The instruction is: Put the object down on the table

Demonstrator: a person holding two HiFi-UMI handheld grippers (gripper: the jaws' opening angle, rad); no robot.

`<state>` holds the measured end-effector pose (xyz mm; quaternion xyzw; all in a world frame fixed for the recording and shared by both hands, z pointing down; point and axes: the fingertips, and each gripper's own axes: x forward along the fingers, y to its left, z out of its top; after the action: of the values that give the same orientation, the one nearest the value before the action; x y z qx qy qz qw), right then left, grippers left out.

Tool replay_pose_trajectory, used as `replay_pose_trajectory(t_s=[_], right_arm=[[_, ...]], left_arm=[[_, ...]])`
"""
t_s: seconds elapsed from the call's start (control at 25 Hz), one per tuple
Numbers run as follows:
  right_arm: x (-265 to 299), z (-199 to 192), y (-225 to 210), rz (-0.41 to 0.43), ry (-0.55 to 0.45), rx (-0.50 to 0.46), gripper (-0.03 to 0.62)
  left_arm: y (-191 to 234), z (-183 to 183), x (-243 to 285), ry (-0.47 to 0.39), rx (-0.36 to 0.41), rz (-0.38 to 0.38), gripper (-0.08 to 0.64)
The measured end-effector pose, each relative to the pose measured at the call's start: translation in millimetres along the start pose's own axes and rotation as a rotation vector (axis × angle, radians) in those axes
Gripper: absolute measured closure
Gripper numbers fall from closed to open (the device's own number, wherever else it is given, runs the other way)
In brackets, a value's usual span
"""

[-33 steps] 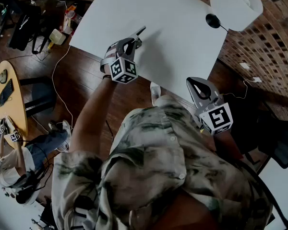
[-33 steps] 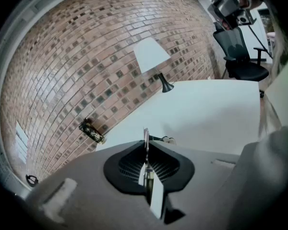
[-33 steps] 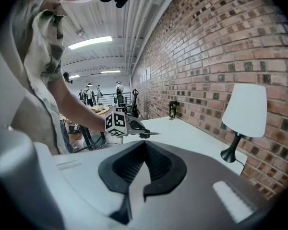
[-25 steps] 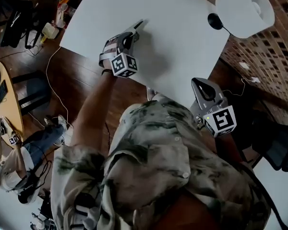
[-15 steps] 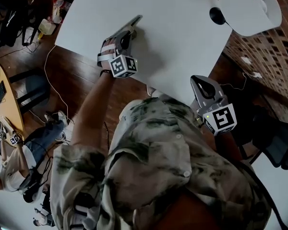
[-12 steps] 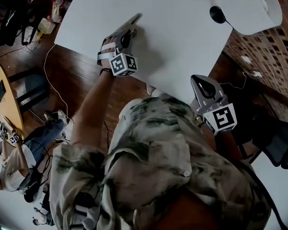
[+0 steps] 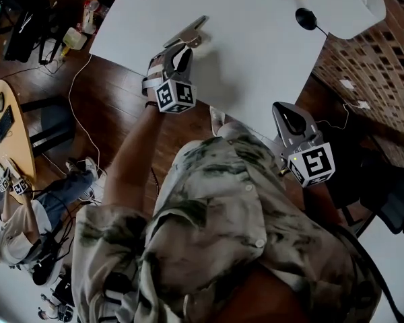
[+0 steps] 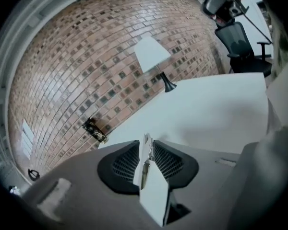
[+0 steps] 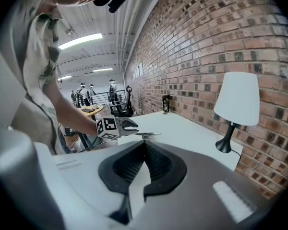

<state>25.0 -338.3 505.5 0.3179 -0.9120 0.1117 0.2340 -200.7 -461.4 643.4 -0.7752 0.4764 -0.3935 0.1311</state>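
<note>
A thin flat grey object [image 7: 188, 30] juts from my left gripper [image 7: 183, 48], which is shut on it near the left part of the white table [image 7: 256, 52]. In the left gripper view the object [image 8: 146, 144] shows edge-on between the closed jaws of the left gripper [image 8: 145, 159]. From the right gripper view the object [image 9: 148, 134] lies level and low over the table; contact cannot be judged. My right gripper [image 7: 287, 114] is shut and holds nothing at the table's near right edge; its closed tips [image 9: 145, 146] point at the left gripper [image 9: 127, 125].
A white lamp [image 7: 343, 2] stands at the table's far right corner by the brick wall [image 7: 370, 59]. A dark office chair [image 7: 390, 207] is at the right. On the wooden floor at the left are cables [image 7: 77, 106], a round table [image 7: 10, 133] and a seated person [image 7: 27, 221].
My left gripper has moved a little farther out over the table with the flat object in it, and the object now lies flatter. The right gripper has stayed about where it was.
</note>
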Motion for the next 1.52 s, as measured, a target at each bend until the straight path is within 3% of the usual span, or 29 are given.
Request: replay_pose_trajectory(t_s=[0.2, 0.32, 0.44, 0.52, 0.76, 1.0, 1.12, 1.32, 1.44, 1.52], right_arm=[[-23.8, 5.9, 49.3, -0.003, -0.047, -0.049, 0.584], [-45.8, 1.5, 97.6, -0.004, -0.061, -0.065, 0.584], [-72.2, -9.1, 152.3, 0.006, -0.051, -0.091, 0.584], [-92.4, -14.4, 186.2, 0.004, -0.052, -0.102, 0.584], [-156.9, -31.3, 247.3, -0.024, -0.053, -0.102, 0.584], [-238.9, -54.4, 274.3, -0.032, -0.116, -0.117, 0.584], [-294.3, -85.6, 290.1, -0.033, -0.136, -0.137, 0.584], [-387.2, -142.5, 315.7, -0.017, -0.125, -0.117, 0.584], [-426.3, -174.8, 328.5, -0.001, -0.128, -0.091, 0.584], [-452.1, -186.1, 333.2, 0.005, -0.141, -0.088, 0.584]], left_arm=[[9.1, 7.5, -97.9, -0.086, -0.194, 0.028, 0.465], [1.9, 2.7, -163.4, -0.111, -0.328, -0.006, 0.466], [-8.1, -3.5, -225.0, -0.131, -0.524, -0.028, 0.474], [-22.0, -5.3, -265.7, -0.153, -0.595, -0.053, 0.475], [-71.1, 6.8, -384.6, -0.199, -0.621, -0.154, 0.495], [-117.5, 78.3, -485.8, -0.264, -0.621, -0.148, 0.499], [-168.0, 122.8, -530.9, -0.318, -0.617, -0.151, 0.5], [-262.0, 194.9, -594.5, -0.356, -0.66, -0.222, 0.501], [-317.7, 211.0, -626.5, -0.343, -0.629, -0.267, 0.506], [-347.3, 216.9, -648.6, -0.328, -0.67, -0.295, 0.508]])
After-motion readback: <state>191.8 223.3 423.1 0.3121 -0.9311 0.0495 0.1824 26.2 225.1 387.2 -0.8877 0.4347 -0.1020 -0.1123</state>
